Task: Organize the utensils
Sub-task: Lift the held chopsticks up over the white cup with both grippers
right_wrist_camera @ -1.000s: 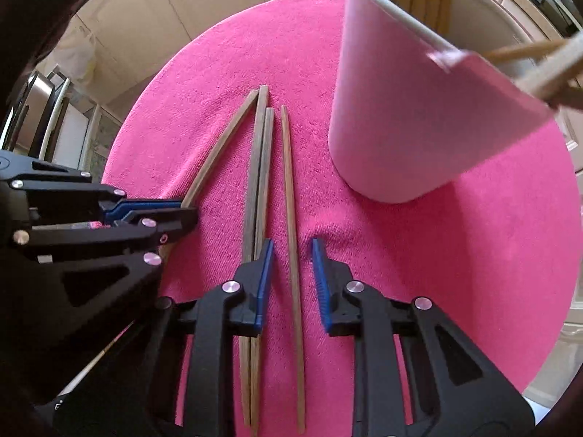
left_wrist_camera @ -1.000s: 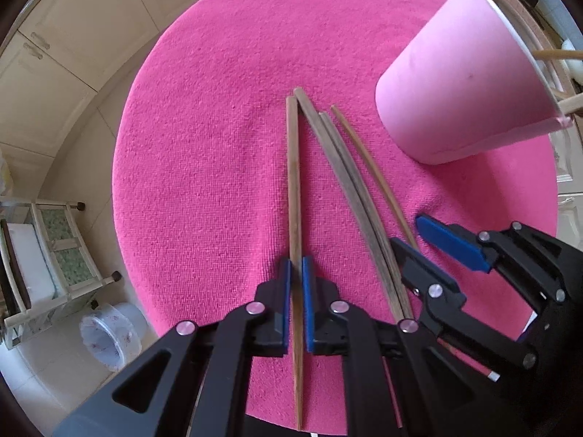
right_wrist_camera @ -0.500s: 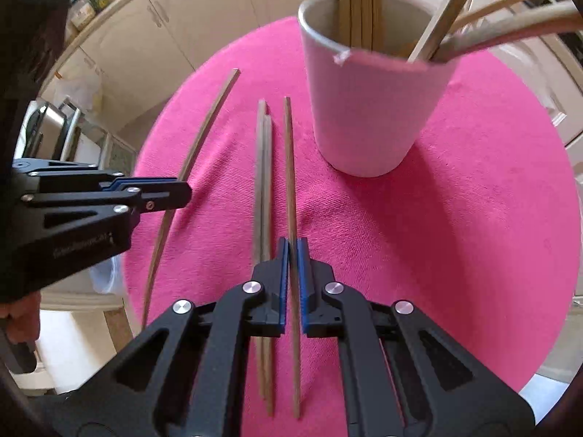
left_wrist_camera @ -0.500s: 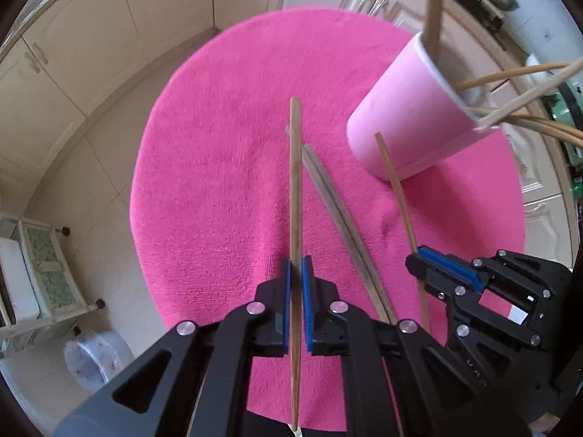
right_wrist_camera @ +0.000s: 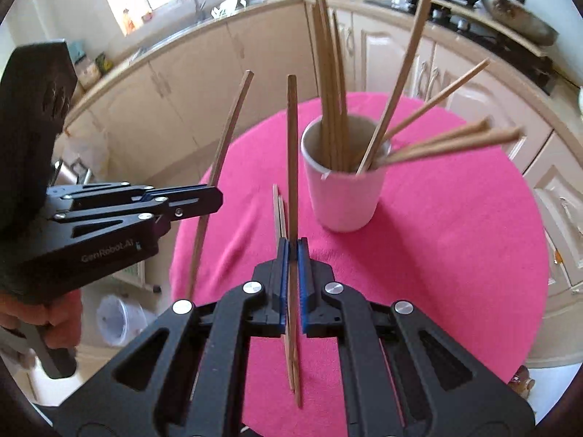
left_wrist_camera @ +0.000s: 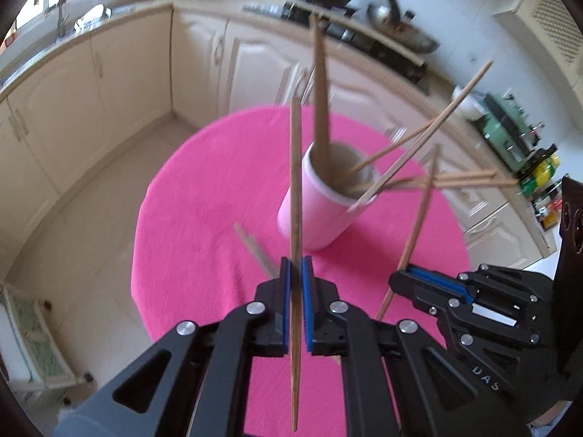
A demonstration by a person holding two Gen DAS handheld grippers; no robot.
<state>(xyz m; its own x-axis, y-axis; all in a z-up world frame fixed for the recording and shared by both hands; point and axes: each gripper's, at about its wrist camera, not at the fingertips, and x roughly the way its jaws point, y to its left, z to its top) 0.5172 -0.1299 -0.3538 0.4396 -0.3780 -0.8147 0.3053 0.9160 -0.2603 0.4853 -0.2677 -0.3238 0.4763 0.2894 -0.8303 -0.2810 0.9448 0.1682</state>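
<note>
Two tools, left tool (left_wrist_camera: 296, 273) and right tool (right_wrist_camera: 292, 255), each clamped on chopstick (left_wrist_camera: 296, 182), beside cup (right_wrist_camera: 342, 196).

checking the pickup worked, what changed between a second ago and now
The right gripper, open a second ago, has closed on a chopstick. Both grippers have lifted: the left gripper carries its chopstick clear of the pink cloth. The pink cup stays put, and two chopsticks remain lying on the cloth.

The left gripper (right_wrist_camera: 215, 196) body reads "GenRobot.AI".
</note>
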